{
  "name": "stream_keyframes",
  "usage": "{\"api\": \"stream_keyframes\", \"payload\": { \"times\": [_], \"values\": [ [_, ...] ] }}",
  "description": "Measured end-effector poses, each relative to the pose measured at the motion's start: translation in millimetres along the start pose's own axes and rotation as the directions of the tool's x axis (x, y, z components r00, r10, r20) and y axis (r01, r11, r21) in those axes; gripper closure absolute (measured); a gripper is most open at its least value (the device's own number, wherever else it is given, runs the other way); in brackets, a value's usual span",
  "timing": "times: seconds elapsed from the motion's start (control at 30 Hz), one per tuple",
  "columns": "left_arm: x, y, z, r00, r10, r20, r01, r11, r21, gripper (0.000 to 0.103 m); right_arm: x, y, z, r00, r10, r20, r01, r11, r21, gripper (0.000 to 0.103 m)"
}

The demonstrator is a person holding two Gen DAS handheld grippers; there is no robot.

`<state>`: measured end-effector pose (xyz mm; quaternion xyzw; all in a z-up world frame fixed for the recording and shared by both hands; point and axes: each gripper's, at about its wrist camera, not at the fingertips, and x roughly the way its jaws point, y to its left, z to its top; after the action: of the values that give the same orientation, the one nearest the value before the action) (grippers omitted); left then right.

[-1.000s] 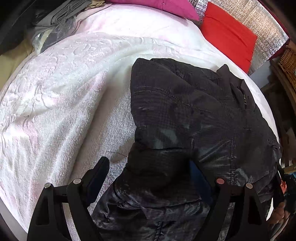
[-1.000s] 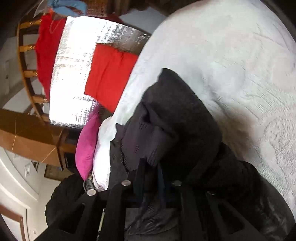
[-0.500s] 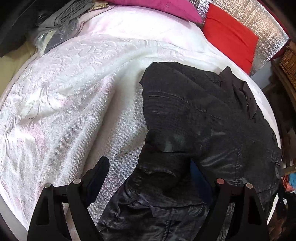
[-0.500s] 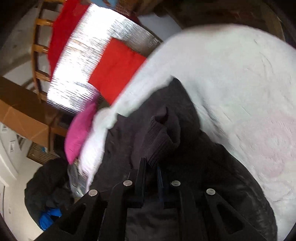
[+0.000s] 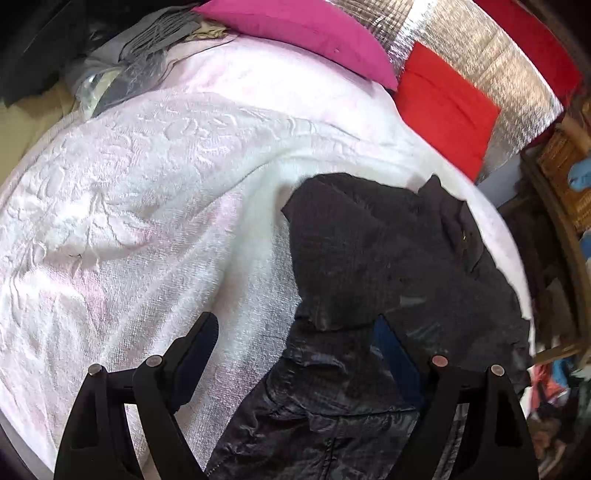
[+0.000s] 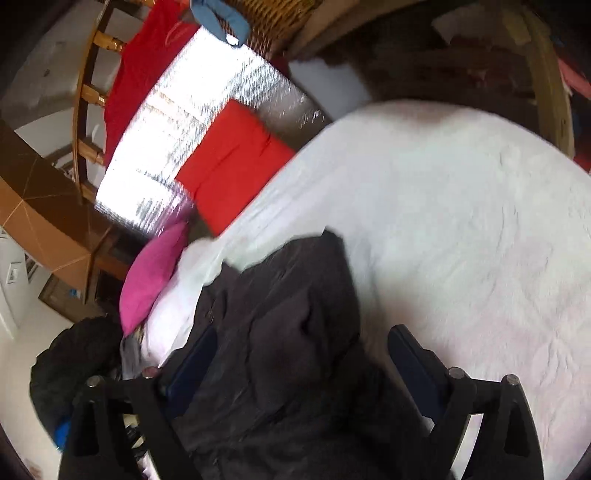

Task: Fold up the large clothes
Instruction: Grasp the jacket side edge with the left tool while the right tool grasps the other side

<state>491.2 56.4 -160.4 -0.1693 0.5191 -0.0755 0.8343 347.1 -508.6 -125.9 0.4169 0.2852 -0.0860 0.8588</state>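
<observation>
A black shiny jacket (image 5: 388,280) lies partly folded on a white textured bedspread (image 5: 147,206). My left gripper (image 5: 295,332) is open just above the jacket's near part, its fingers wide apart and holding nothing. In the right wrist view the same jacket (image 6: 295,332) lies bunched between the fingers of my right gripper (image 6: 303,343), which is open and empty. The bedspread (image 6: 461,240) stretches to the right of it.
A pink cushion (image 5: 306,33) and a red cushion (image 5: 443,107) lean on a silver foil panel (image 5: 480,48) at the head of the bed. Grey clothes (image 5: 147,40) lie at the far left. A wicker basket (image 6: 273,18) and wooden chair (image 6: 88,85) stand beyond.
My right gripper has opened and let go of the jacket fold it held. The left gripper has drawn back to the left a little, still open.
</observation>
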Motion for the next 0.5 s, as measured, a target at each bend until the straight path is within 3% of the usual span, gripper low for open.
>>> {"api": "stream_keyframes", "payload": {
  "times": [0.2,0.3,0.37,0.4,0.43,0.5],
  "values": [
    [14.3,29.1,3.6,0.998,-0.024,-0.052,0.019,0.995,-0.095,0.016,57.5,-1.9,-5.4,0.991,-0.052,-0.120,0.047,0.998,-0.046,0.011],
    [24.6,28.3,3.6,0.994,-0.068,-0.088,0.059,0.993,-0.102,0.016,81.9,2.9,-17.4,0.977,-0.086,-0.195,0.069,0.994,-0.088,0.035],
    [31.7,20.8,0.4,0.991,-0.084,-0.106,0.075,0.994,-0.085,0.016,86.9,10.9,-25.1,0.971,-0.148,-0.187,0.122,0.982,-0.148,0.039],
    [33.1,13.0,-5.6,0.991,-0.083,-0.109,0.075,0.994,-0.075,0.017,86.7,15.8,-26.8,0.970,-0.171,-0.175,0.139,0.973,-0.182,0.047],
    [35.1,7.9,-6.9,0.991,-0.079,-0.111,0.072,0.996,-0.061,0.021,86.0,18.4,-27.1,0.968,-0.187,-0.164,0.153,0.968,-0.200,0.058],
    [35.8,-2.0,-10.4,0.989,-0.086,-0.116,0.082,0.996,-0.039,0.037,79.2,22.7,-27.0,0.970,-0.195,-0.142,0.164,0.965,-0.204,0.068]
  ]
}}
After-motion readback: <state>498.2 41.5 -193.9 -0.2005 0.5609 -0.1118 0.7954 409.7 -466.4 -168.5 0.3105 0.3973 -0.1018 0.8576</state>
